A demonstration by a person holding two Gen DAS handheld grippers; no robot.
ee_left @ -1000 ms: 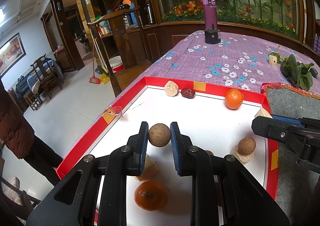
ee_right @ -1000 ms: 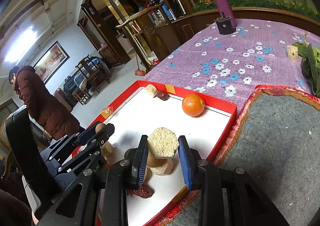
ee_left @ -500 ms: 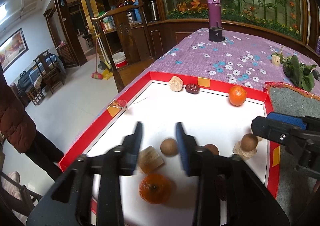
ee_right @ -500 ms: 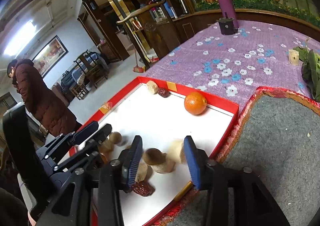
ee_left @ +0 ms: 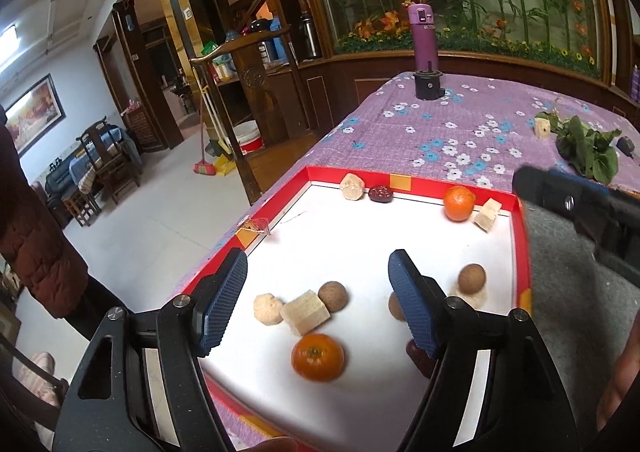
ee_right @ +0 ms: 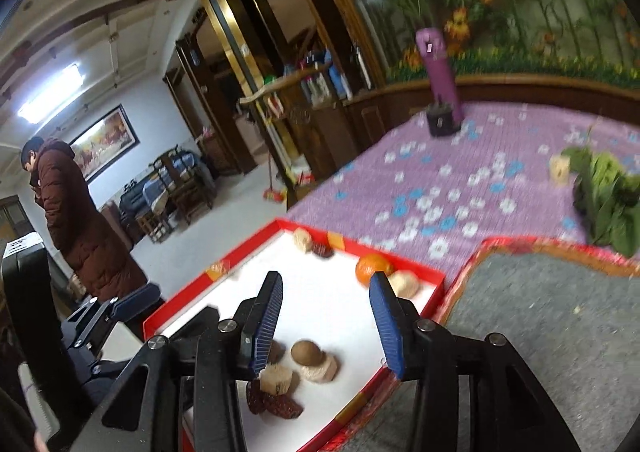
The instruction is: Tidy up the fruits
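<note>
1. Tray (ee_left: 520, 236), red-rimmed with a white floor, serves as the landmark; it sits on the counter (ee_left: 460, 123) under a purple flowered cloth, and all the fruits lie inside it.
2. Left gripper (ee_left: 318, 300) hangs over the tray's near half with its jaws opening and nothing pressed between them; the near cluster lies straight ahead and below the gap.
3. Right gripper (ee_right: 326, 326) hovers over the tray's near right corner, jaws parted and empty.
4. Near orange (ee_left: 317, 356) sits closest to the tray's near edge, round, glossy, stem dimple up; a second orange (ee_left: 459, 203) rests by the far rim.
5. Pale cube (ee_left: 305, 312) touches a brown round fruit (ee_left: 333, 296) on its right and a pale lump (ee_left: 268, 308) on its left, mid-tray, just beyond the near orange.
6. Another brown ball (ee_right: 306, 352) rests against a pale piece near the right rim, nearer the right jaws by my judgement; none of these has a clear long axis.
7. Dark red dates (ee_right: 274, 404) lie wrinkled at the near right corner.
</note>
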